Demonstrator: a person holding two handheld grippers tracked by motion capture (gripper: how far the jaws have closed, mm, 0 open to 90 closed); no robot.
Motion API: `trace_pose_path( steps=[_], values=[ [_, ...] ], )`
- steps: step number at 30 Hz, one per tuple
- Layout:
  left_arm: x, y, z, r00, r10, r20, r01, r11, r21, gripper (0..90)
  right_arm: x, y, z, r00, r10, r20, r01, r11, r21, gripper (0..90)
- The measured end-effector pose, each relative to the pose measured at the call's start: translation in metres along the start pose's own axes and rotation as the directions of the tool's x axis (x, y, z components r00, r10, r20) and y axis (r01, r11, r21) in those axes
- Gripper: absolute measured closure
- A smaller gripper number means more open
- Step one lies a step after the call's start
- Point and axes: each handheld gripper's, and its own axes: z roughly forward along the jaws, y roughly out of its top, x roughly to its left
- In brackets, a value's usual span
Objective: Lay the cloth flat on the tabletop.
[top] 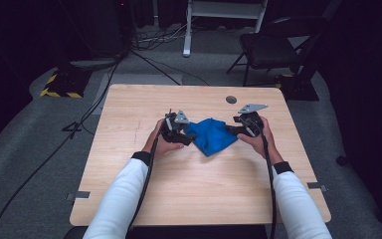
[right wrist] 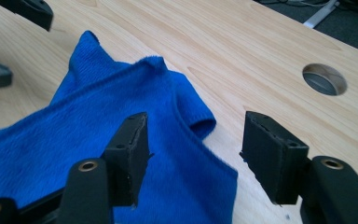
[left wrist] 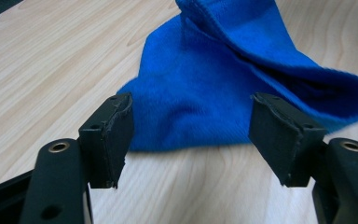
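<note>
A blue cloth (top: 211, 136) lies rumpled and partly folded on the wooden table (top: 199, 199), between the two grippers. My left gripper (top: 180, 130) sits at its left edge, open; in the left gripper view the jaws stand wide apart with the cloth (left wrist: 223, 88) just beyond them and nothing held (left wrist: 191, 135). My right gripper (top: 233, 127) sits at the cloth's right edge, open too; in the right gripper view its jaws (right wrist: 193, 149) hover over a corner of the cloth (right wrist: 121, 121) without gripping it. The left gripper's fingertips (right wrist: 25, 10) show at the top left there.
A round cable hole (top: 231, 99) is in the table behind the cloth, also the hole (right wrist: 324, 79) in the right gripper view. A black chair (top: 273, 45) and a white stand (top: 219, 15) are on the floor beyond. Cables trail across the floor at left.
</note>
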Motion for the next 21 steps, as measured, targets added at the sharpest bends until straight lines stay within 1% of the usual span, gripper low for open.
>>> trace_pose_path(
  steps=[1, 2, 3, 4, 7, 9, 11, 13, 14, 15, 16, 17, 18, 19, 20, 21],
  values=[
    [0.000, 0.000, 0.000, 1.0000, 0.000, 0.000, 0.000, 1.0000, 0.000, 31.9, 0.000, 0.003, 0.005, 1.0000, 0.004, 0.003, -0.004, 1.000, 0.008, 41.7],
    [0.000, 0.002, 0.003, 1.0000, 0.000, 0.000, 0.000, 1.0000, 0.005, 31.9, 0.000, 0.003, 0.005, 1.0000, 0.004, 0.003, -0.004, 1.000, 0.008, 41.7],
    [0.001, 0.004, 0.009, 1.0000, -0.009, 0.003, 0.009, 0.9999, 0.005, 31.8, 0.000, 0.006, 0.012, 1.0000, 0.004, 0.002, -0.004, 1.000, 0.016, 42.1],
    [0.001, 0.005, 0.011, 0.9999, -0.013, 0.005, 0.013, 0.9999, 0.007, 31.9, 0.001, 0.007, 0.014, 1.0000, 0.006, 0.002, -0.006, 1.000, 0.022, 42.1],
    [0.002, 0.007, 0.019, 0.9999, -0.014, -0.010, 0.014, 0.9996, 0.025, 31.1, 0.004, 0.011, 0.025, 1.0000, -0.007, 0.003, 0.007, 0.999, 0.039, 42.9],
    [0.003, 0.007, 0.022, 0.9997, -0.016, -0.016, 0.016, 0.9995, 0.028, 30.9, 0.004, 0.012, 0.030, 1.0000, -0.004, 0.000, 0.004, 0.999, 0.053, 43.1],
    [0.005, 0.008, 0.025, 0.9993, -0.031, -0.021, 0.032, 0.9989, 0.035, 31.0, 0.004, 0.010, 0.035, 1.0000, -0.003, 0.008, 0.002, 0.997, 0.075, 45.0],
    [0.006, 0.007, 0.027, 0.9989, -0.040, -0.025, 0.041, 0.9983, 0.041, 32.1, 0.004, 0.008, 0.039, 1.0000, 0.006, 0.006, -0.006, 0.996, 0.089, 47.1],
    [0.006, 0.007, 0.027, 0.9989, -0.040, -0.025, 0.041, 0.9983, 0.041, 34.4, 0.004, 0.008, 0.039, 1.0000, 0.006, 0.006, -0.006, 0.996, 0.089, 47.1],
    [0.007, 0.005, 0.029, 0.9990, -0.039, -0.021, 0.040, 0.9976, 0.056, 37.7, 0.004, 0.004, 0.042, 1.0000, 0.004, -0.004, -0.003, 0.995, 0.102, 55.2],
    [0.008, 0.005, 0.030, 0.9992, -0.037, -0.012, 0.038, 0.9973, 0.063, 41.2, 0.004, 0.002, 0.043, 0.9999, 0.002, -0.014, 0.000, 0.994, 0.114, 57.6],
    [0.008, 0.004, 0.030, 0.9994, -0.034, -0.010, 0.035, 0.9966, 0.075, 44.7, 0.005, 0.001, 0.044, 0.9999, -0.007, -0.011, 0.008, 0.993, 0.120, 63.0],
    [0.007, 0.003, 0.031, 0.9995, -0.031, -0.008, 0.031, 0.9967, 0.076, 49.3, 0.007, 0.000, 0.044, 0.9997, -0.020, -0.016, 0.022, 0.992, 0.126, 68.7],
    [0.007, 0.003, 0.031, 0.9995, -0.031, -0.008, 0.031, 0.9967, 0.076, 54.2, 0.007, 0.000, 0.044, 0.9997, -0.020, -0.016, 0.022, 0.992, 0.126, 68.7],
    [0.007, 0.002, 0.032, 0.9997, -0.020, -0.014, 0.021, 0.9958, 0.089, 60.6, 0.008, -0.003, 0.044, 0.9991, -0.038, -0.020, 0.040, 0.990, 0.132, 77.4],
    [0.007, 0.001, 0.031, 0.9998, -0.013, -0.013, 0.014, 0.9955, 0.093, 62.7, 0.008, -0.004, 0.044, 0.9991, -0.040, -0.012, 0.041, 0.990, 0.132, 78.2]
  ],
)
